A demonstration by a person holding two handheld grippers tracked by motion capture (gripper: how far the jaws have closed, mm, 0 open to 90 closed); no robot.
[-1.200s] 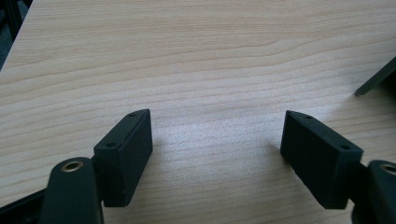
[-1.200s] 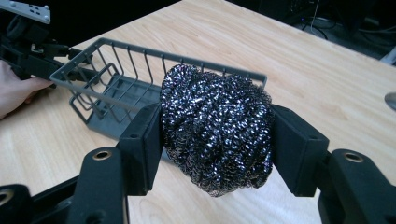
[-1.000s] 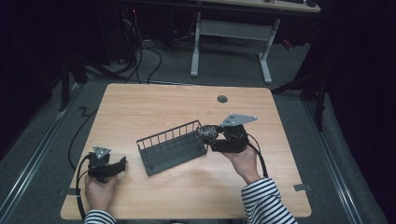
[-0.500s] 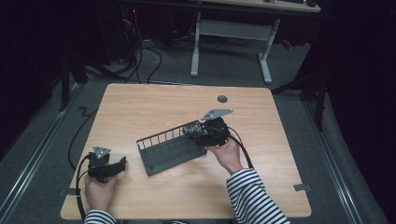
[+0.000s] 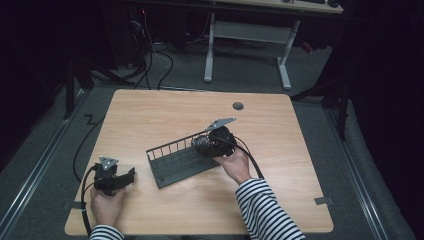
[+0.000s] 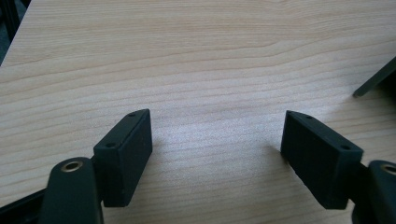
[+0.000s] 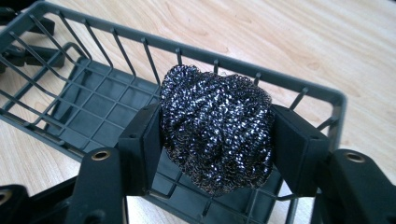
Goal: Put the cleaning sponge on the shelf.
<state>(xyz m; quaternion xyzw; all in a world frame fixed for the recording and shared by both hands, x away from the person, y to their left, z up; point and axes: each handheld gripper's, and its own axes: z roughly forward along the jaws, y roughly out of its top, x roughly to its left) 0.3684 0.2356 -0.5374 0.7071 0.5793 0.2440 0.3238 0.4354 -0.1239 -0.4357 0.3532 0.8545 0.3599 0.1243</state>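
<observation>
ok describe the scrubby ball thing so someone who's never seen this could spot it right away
On the wooden table, find the dark grey wire basket near the middle. At its right end, the right gripper holds a steel wool scourer over the basket. It is the one glittery, tangled metal ball among plain dark plastic.

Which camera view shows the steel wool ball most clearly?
The right gripper view: the steel wool ball sits large and sharp between the right gripper's pads, over the grey basket. In the high view it is a small dark blob.

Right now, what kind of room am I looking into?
Probably a lab or recording workspace, not a kitchen: a bare wooden table in a dark room, cables trailing over grey floor, and a second desk frame behind.
</observation>
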